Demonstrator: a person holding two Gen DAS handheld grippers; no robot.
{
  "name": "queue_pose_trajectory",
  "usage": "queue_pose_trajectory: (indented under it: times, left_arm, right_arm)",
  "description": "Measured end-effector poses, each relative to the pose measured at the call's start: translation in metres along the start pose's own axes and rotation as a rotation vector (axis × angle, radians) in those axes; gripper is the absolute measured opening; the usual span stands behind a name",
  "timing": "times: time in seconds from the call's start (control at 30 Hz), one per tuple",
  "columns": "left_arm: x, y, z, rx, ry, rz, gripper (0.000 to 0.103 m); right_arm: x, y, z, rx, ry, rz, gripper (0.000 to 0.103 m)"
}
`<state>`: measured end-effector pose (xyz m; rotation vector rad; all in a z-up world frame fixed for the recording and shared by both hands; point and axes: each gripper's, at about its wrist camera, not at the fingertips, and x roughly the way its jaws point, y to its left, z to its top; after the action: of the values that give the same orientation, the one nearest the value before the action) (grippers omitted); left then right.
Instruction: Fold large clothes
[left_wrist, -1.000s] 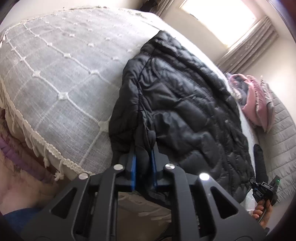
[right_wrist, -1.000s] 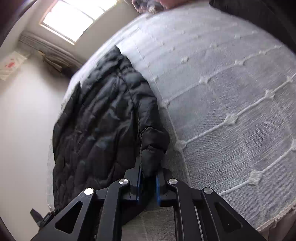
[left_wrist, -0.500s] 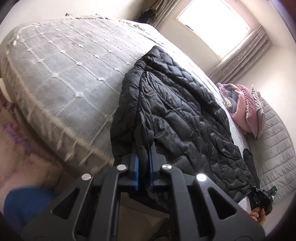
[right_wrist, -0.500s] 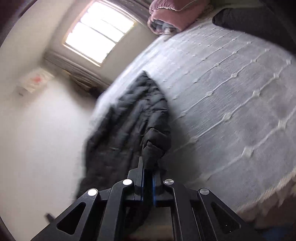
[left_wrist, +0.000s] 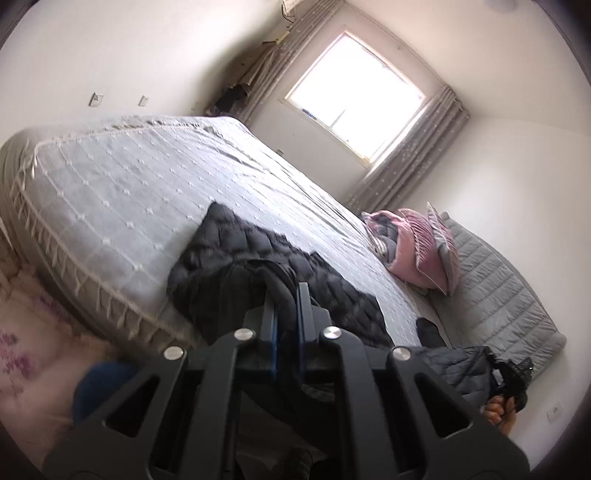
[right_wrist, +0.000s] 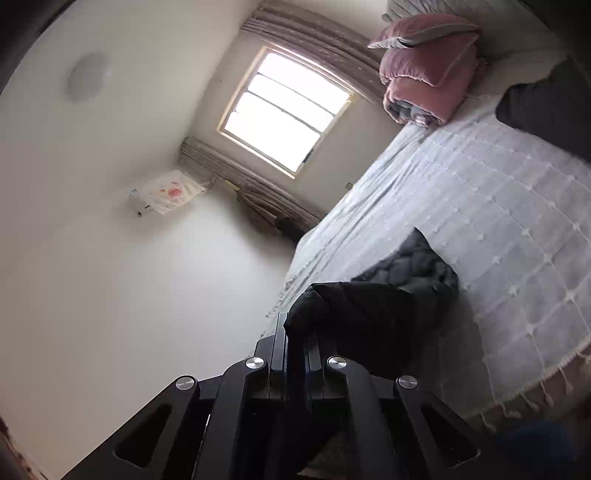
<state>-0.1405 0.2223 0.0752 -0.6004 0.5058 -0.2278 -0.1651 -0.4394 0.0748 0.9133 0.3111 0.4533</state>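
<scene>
A black quilted jacket lies partly on the grey bed, its near edge lifted off it. My left gripper is shut on a fold of the jacket's edge. My right gripper is shut on another part of the jacket, which hangs from it toward the bed. In the left wrist view the right gripper shows at the lower right with jacket fabric bunched by it.
Pink pillows and a grey quilted headboard are at the bed's far end. A window with curtains is behind. A pink rug lies on the floor beside the fringed bed edge.
Both grippers have risen and pulled back from the bed, lifting the jacket's near edge with them. Much more of the room now shows in both views.
</scene>
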Motion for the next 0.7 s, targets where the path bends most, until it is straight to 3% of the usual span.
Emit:
queue_pose_trajectory:
  times: [0.13, 0.23, 0.3, 0.33, 0.4, 0.43, 0.47, 0.5, 0.57, 0.63, 0.7]
  left_arm:
    - [0.036, -0.005, 0.035, -0.003, -0.02, 0.025, 0.009]
    - [0.098, -0.008, 0.065, 0.069, 0.002, 0.031, 0.014]
    - [0.151, 0.011, 0.078, -0.01, 0.074, 0.055, 0.021]
    - [0.167, 0.016, 0.08, -0.022, 0.106, 0.069, 0.025]
    - [0.188, 0.024, 0.081, -0.007, 0.133, 0.127, 0.038]
    - [0.187, 0.025, 0.081, 0.01, 0.107, 0.156, 0.045]
    - [0.184, 0.027, 0.081, 0.03, 0.066, 0.179, 0.065]
    - [0.18, 0.032, 0.081, 0.038, 0.024, 0.191, 0.079]
    - [0.18, 0.047, 0.085, 0.003, 0.026, 0.197, 0.08]
    - [0.187, 0.061, 0.086, -0.038, 0.066, 0.195, 0.08]
    - [0.202, 0.074, 0.083, -0.062, 0.132, 0.227, 0.08]
  right_arm:
    - [0.041, 0.005, 0.03, 0.019, 0.005, 0.001, 0.005]
    - [0.104, -0.01, 0.064, -0.026, 0.004, -0.019, 0.009]
    - [0.143, -0.034, 0.075, 0.024, 0.014, -0.089, 0.015]
    - [0.167, -0.053, 0.079, 0.077, 0.04, -0.181, 0.016]
    - [0.193, -0.075, 0.078, 0.106, 0.07, -0.31, 0.019]
    - [0.197, -0.08, 0.076, 0.098, 0.068, -0.325, 0.019]
    - [0.202, -0.088, 0.073, 0.081, 0.058, -0.332, 0.02]
    - [0.202, -0.094, 0.071, 0.076, 0.058, -0.334, 0.023]
    - [0.2, -0.11, 0.069, 0.097, 0.068, -0.38, 0.033]
    - [0.195, -0.118, 0.074, 0.112, 0.037, -0.414, 0.071]
    - [0.19, -0.12, 0.079, 0.095, -0.011, -0.431, 0.078]
